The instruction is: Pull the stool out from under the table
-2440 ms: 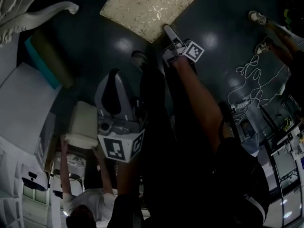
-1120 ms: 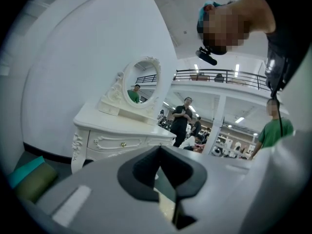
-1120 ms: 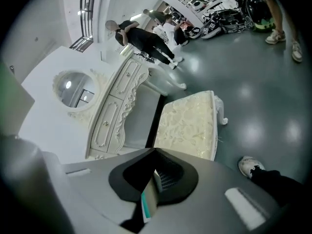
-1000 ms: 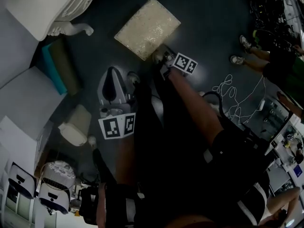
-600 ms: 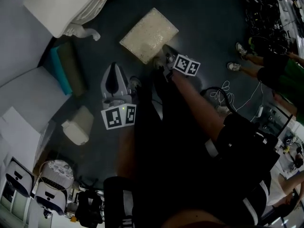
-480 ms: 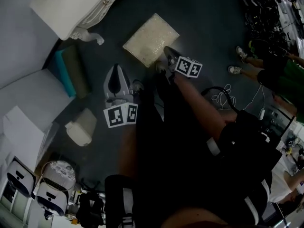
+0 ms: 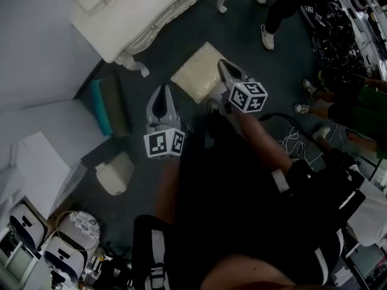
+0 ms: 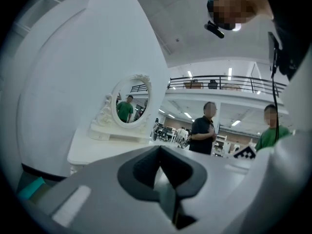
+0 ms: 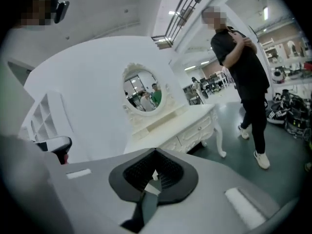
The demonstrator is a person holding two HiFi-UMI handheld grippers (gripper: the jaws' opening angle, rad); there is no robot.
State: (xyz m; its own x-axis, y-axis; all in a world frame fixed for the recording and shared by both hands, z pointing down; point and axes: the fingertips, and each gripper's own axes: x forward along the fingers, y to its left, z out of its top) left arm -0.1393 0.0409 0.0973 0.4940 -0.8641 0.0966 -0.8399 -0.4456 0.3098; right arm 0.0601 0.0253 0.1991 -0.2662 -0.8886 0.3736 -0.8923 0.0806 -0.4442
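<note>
The stool [image 7: 195,79], with a cream patterned cushion, stands on the dark floor in front of the white dressing table [image 7: 145,17], out from under it. My right gripper [image 7: 225,71] hangs over the stool's right edge, shut with nothing between its jaws. My left gripper [image 7: 161,101] is just left of the stool and apart from it, also shut and empty. In the left gripper view the closed left gripper [image 8: 159,147] points at the table and its oval mirror [image 8: 129,106]. In the right gripper view the closed right gripper [image 9: 155,151] points at the same table [image 9: 190,126].
A teal and olive pad [image 7: 110,106] leans by the wall left of the table. A cream container [image 7: 115,173] and white boxes [image 7: 36,162] sit at the lower left. White cables [image 7: 296,144] and people's feet [image 7: 267,38] are at the right. A person [image 9: 243,67] stands beside the table.
The head view has swung up toward the table, which now shows in full. Both grippers have risen with it and stay shut. The stool stays where it was on the floor.
</note>
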